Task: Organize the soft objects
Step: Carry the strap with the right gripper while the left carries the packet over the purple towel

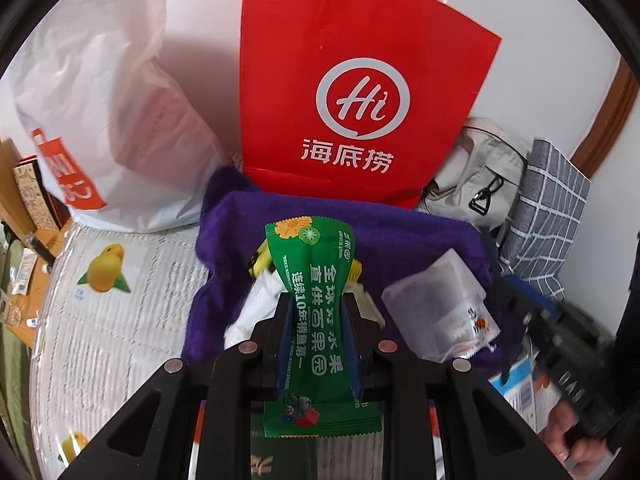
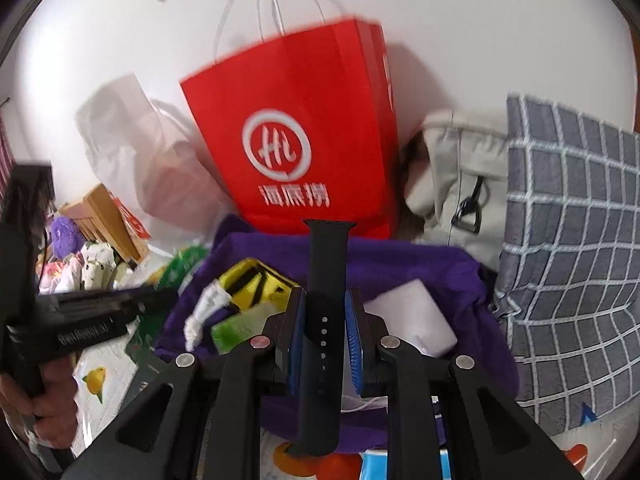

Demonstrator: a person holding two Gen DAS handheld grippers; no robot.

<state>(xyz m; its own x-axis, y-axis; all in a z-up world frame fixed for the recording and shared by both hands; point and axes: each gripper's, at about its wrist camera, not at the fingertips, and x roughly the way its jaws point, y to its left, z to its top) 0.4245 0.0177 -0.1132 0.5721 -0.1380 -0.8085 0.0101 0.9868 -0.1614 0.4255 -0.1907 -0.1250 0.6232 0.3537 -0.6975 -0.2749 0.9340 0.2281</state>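
You are pinching a green fruit-snack packet (image 1: 316, 312) in your left gripper (image 1: 317, 316) and a black watch strap (image 2: 326, 312) in your right gripper (image 2: 325, 332) — both lying lengthwise along the fingers, hanging just above the purple cloth bin (image 1: 420, 236) straight ahead. The packet is reading 全球好水果; beyond the bin, the red paper bag (image 1: 352, 92) is showing "Hi" and 海底捞.

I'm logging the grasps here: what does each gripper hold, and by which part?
The left gripper pinches the green snack packet across its middle. The right gripper clamps the black watch strap about mid-length, by its holes.
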